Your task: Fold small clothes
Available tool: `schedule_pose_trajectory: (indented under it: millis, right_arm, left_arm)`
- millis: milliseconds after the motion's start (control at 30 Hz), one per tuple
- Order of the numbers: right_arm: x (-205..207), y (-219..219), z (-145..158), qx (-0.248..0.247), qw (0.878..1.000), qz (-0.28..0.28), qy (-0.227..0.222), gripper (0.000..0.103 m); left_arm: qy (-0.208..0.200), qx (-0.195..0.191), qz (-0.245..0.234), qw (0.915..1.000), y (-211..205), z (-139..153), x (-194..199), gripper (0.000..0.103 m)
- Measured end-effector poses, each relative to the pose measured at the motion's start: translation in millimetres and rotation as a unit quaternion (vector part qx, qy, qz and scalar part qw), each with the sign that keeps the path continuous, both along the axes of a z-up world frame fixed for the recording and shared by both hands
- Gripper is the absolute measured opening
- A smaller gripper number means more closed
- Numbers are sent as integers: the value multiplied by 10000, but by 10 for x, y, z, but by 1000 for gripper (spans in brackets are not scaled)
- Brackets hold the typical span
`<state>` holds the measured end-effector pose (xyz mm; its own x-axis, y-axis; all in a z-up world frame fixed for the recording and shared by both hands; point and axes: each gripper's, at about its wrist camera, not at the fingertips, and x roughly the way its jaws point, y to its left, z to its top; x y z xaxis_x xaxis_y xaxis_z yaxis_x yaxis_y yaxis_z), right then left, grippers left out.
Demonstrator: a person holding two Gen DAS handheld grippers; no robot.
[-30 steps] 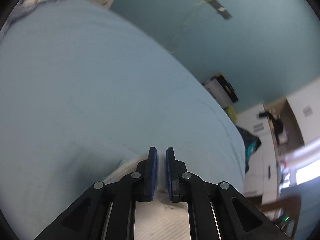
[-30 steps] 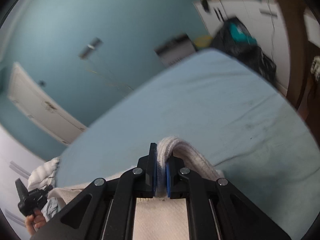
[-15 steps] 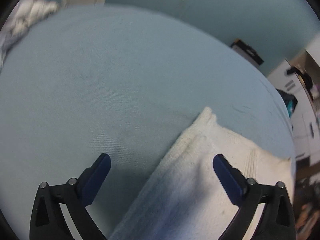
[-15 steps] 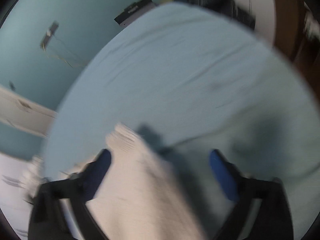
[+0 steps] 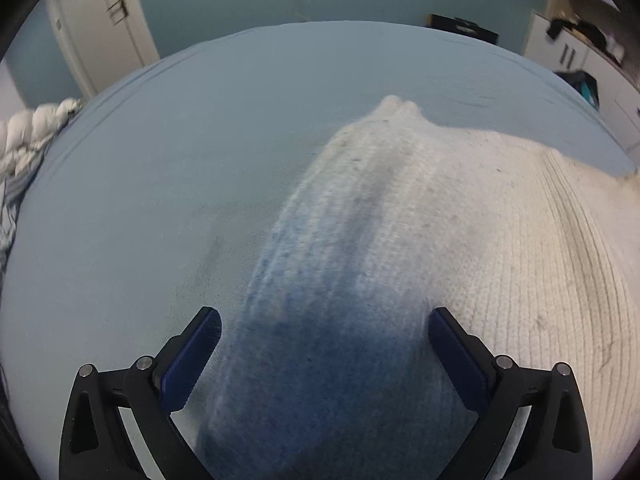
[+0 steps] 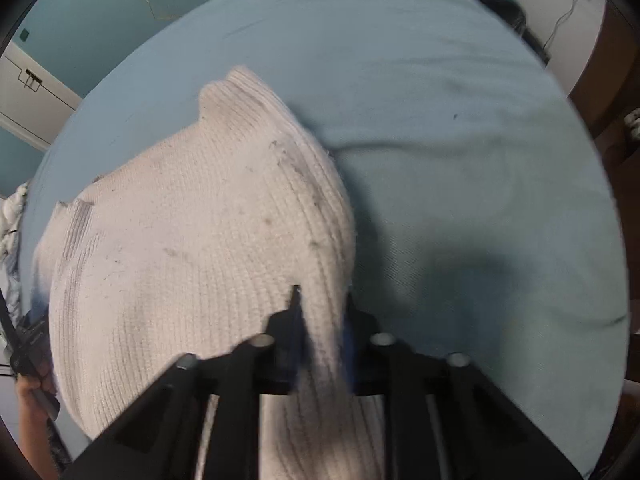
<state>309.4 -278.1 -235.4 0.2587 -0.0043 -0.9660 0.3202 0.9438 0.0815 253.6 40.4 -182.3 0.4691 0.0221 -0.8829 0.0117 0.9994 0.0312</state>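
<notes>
A white ribbed knit garment (image 5: pixel 440 220) lies spread on the light blue bed sheet (image 5: pixel 160 140). My left gripper (image 5: pixel 325 314) points steeply down over the garment's left edge. Its jaws stand wide open, with the edge strip lying between them and no pad touching it. In the right wrist view the same garment (image 6: pixel 200 240) fills the left half of the sheet (image 6: pixel 460 120). My right gripper (image 6: pixel 322 300) is at its right edge, jaws closing tight, pads pressed on a raised fold of the knit.
A heap of white and striped clothes (image 5: pixel 24 140) lies at the bed's left edge. A white door (image 5: pixel 100 20) and white cabinets (image 5: pixel 580 52) stand beyond the bed. A person's hand (image 6: pixel 32 392) shows at lower left in the right wrist view.
Both grippers let go of the garment and sank toward the bed. The left stayed wide open over the left edge. The right opened, then shut again on the right edge.
</notes>
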Motion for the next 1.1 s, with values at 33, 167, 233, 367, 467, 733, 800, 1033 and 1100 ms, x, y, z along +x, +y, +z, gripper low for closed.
schedule_pose_trajectory:
  millis: [33, 167, 233, 367, 467, 733, 800, 1033, 1100]
  right_arm:
    - [-21, 18, 143, -262, 9992, -119, -268, 6]
    - [-34, -119, 312, -690, 9945, -452, -649, 6]
    - [3, -195, 86, -749, 9950, -555, -348, 6]
    - [-6, -224, -462, -943, 9947, -402, 105, 6]
    - [-133, -219, -370, -1318, 9909, -277, 16, 28]
    - [-750, -401, 518, 147, 9975, -163, -674, 89]
    - [-1046, -446, 586, 513, 9945, -356, -845, 92]
    - [-1787, -464, 127, 1771, 9791, -629, -772, 73]
    - [-1824, -538, 26, 1914, 9746, -920, -707, 53]
  left_arm:
    - [-2, -60, 83, 9999, 29, -13, 18, 103]
    - [-89, -74, 128, 9999, 105, -61, -33, 103]
    - [-166, -46, 113, 9998, 93, -86, -91, 103]
    - [-180, -209, 183, 9995, 168, -137, -186, 103]
    - [-144, -221, 174, 9995, 218, -99, -193, 103]
    - [-526, 97, -334, 9980, 183, 611, -552, 103]
    - [-539, -257, -447, 9972, 176, 717, -766, 103]
    - [-95, -270, -709, 9971, -58, 360, -1137, 103]
    - [160, 109, -672, 9975, -193, 186, -1106, 103]
